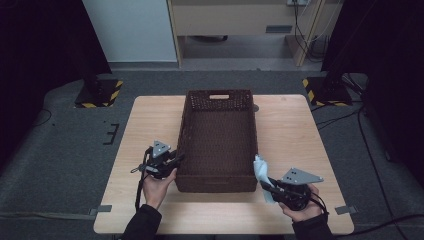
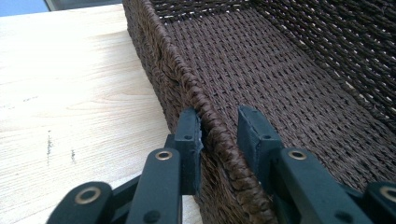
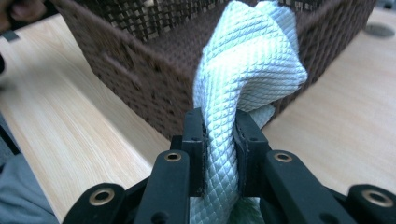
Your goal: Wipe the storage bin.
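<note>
While the pale wooden table (image 1: 300,135) is standing on grey carpet, I am clamping my right gripper (image 3: 219,135) on a light-blue quilted cloth (image 3: 247,60) at the dark brown woven basket's (image 1: 220,145) near right corner. My left gripper (image 2: 219,135) is straddling its left rim, one jaw touching.
</note>
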